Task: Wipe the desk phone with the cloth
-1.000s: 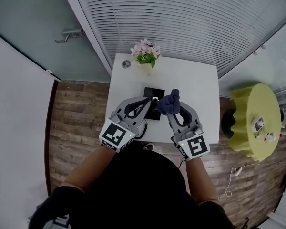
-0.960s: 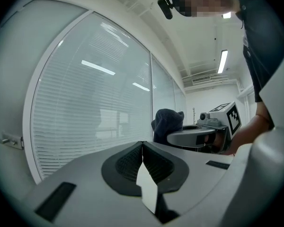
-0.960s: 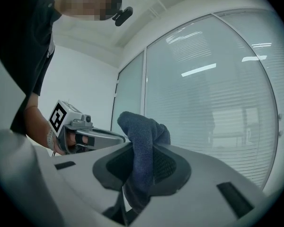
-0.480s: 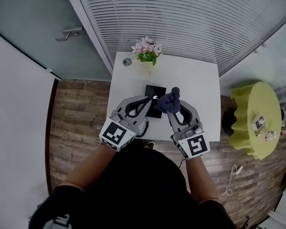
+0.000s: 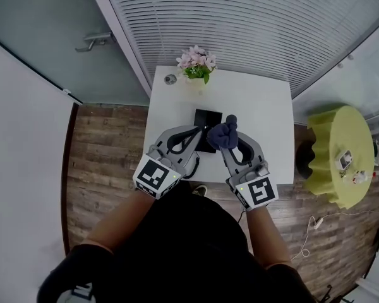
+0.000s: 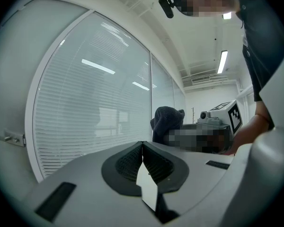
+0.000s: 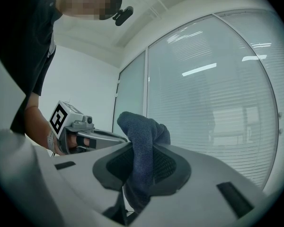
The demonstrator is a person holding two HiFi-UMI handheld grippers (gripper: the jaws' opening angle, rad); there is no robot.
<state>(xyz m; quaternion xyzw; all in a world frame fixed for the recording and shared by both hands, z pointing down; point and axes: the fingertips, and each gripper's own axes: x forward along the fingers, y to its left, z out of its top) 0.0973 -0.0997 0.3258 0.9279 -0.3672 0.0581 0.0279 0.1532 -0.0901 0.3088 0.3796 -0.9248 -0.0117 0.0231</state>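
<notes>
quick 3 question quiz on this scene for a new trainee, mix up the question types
1. True or false: the right hand-held gripper is shut on the cloth.
2. What stands at the far edge of the table? A flowers; B a mug; C a laptop.
3. Fill in: the jaws of the left hand-held gripper are ___ (open or shut).

Key: 1 true; 2 A; 3 shut.
</notes>
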